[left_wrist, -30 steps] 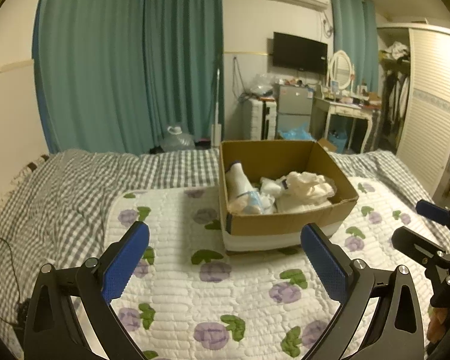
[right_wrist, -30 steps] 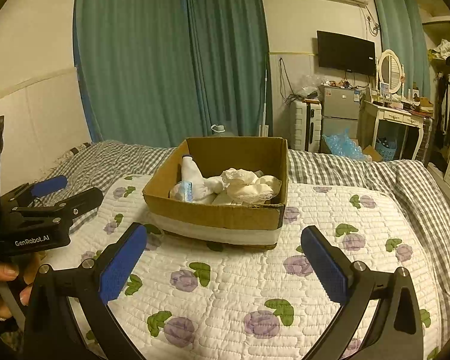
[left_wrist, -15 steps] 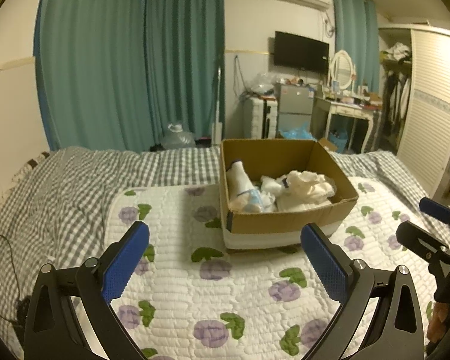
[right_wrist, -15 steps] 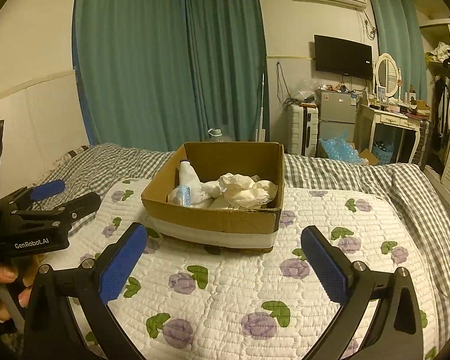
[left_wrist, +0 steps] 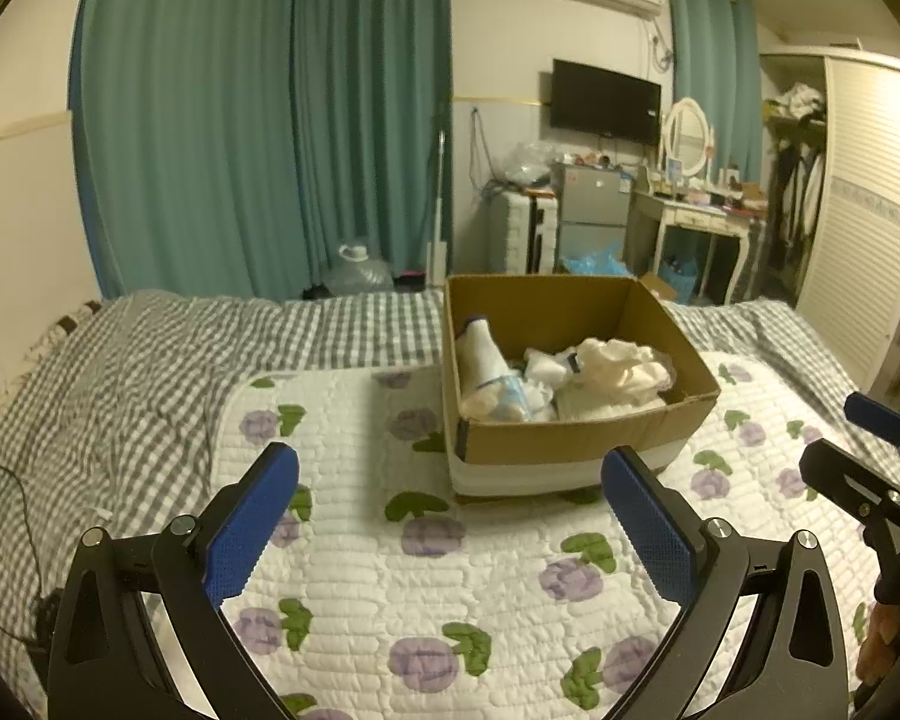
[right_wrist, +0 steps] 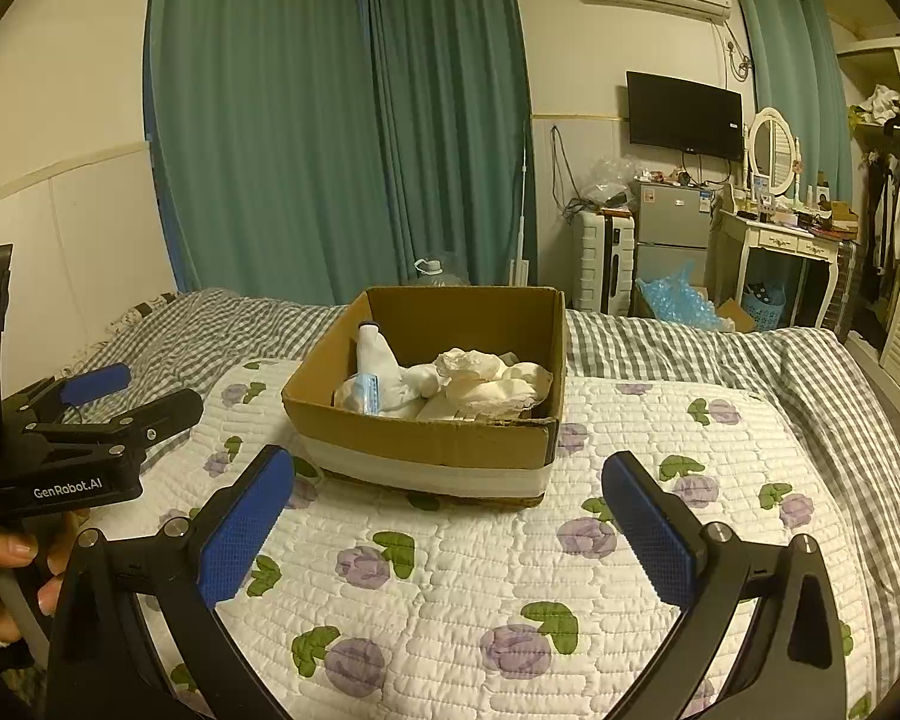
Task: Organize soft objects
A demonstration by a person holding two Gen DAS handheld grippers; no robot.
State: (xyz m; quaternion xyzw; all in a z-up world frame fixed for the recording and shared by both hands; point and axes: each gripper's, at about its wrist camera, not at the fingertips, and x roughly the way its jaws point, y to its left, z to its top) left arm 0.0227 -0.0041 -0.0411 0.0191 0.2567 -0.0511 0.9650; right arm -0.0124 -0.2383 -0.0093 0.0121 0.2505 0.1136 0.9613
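A: Starting nearest: how do the left gripper (left_wrist: 450, 501) and the right gripper (right_wrist: 448, 501) stand?

B: Both hover over the floral quilt (left_wrist: 450, 570) with fingers (left_wrist: 252, 516) spread wide and nothing between the blue pads. In the right wrist view the left gripper shows at the near left, a hand (right_wrist: 6, 576) on its handle.

A: And past them?

B: A cardboard box (right_wrist: 426, 441) sits on the quilt, mid-bed, apart from both grippers. Inside lie the soft objects: a white sock (right_wrist: 373, 354) leaning up against the left wall, and a heap of cream and white cloth (right_wrist: 486, 381) filling the right part. A small blue-printed packet (right_wrist: 368, 393) rests at the sock's foot.

A: Farther still?

B: The grey checked bedspread (left_wrist: 150, 360), then teal curtains (left_wrist: 258, 120), a small fridge (right_wrist: 672, 228), a white dressing table (right_wrist: 780, 246) with an oval mirror (right_wrist: 771, 150), and a wall television (right_wrist: 684, 114).
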